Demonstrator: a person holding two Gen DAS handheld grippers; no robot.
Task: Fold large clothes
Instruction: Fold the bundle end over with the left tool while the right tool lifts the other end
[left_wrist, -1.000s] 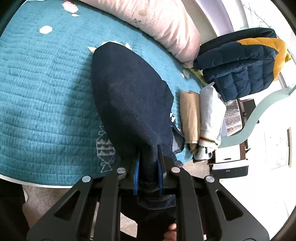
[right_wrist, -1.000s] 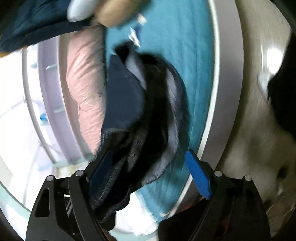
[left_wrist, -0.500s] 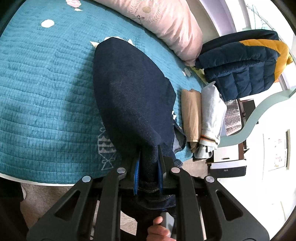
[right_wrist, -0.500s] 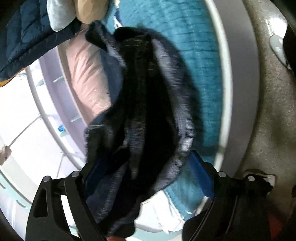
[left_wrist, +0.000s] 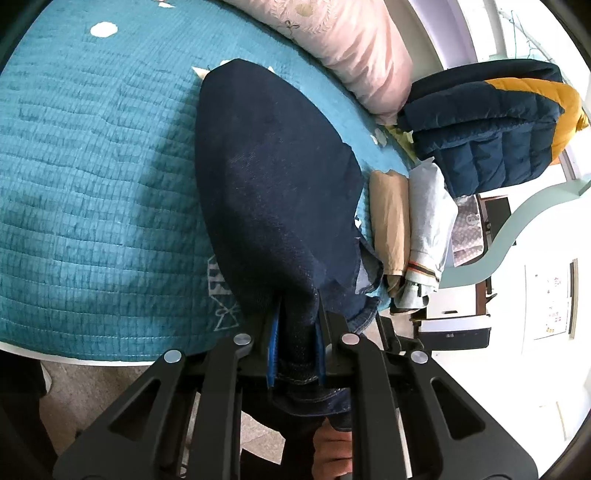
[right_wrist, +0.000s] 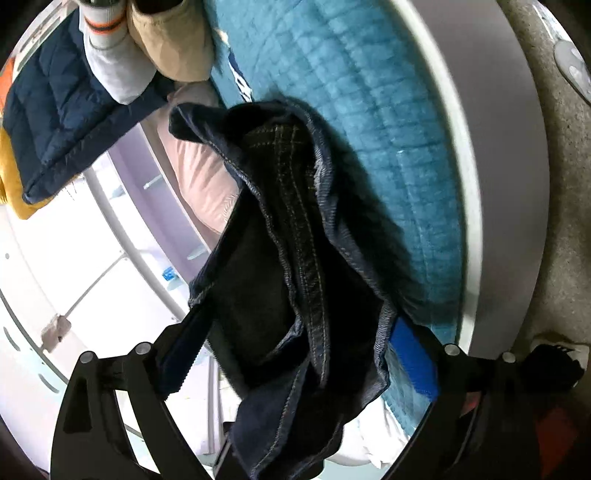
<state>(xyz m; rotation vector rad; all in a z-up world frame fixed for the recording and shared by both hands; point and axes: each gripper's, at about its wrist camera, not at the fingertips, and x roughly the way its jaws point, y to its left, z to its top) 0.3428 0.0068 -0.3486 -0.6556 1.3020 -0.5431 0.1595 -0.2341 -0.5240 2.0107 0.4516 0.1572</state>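
**Jeans pinched at the bed's edge**

The jeans lie lengthwise on the teal quilt, a dark denim slab running from the quilt's near edge up toward the pink pillow. Their near end is gathered into the left gripper, whose two blue-padded fingers are pressed tight on a stitched denim hem, with a little cloth hanging out below.

In the right wrist view the jeans show as a bunched, seamed mass (yellow topstitching plain on the folds) sitting between the fingers of the right gripper. Those fingers stand wide apart, one blue pad bare beside the cloth; the denim drapes between them without being squeezed.

Beside the jeans, toward the quilt's right end, a folded tan garment and a folded pale grey one lie side by side, touching. Past them sits a navy puffer jacket with a mustard panel, folded, close against the pillow's end.

The quilt's near edge meets a white bed rim, and speckled floor lies beyond it. A bare hand shows beneath the left gripper.
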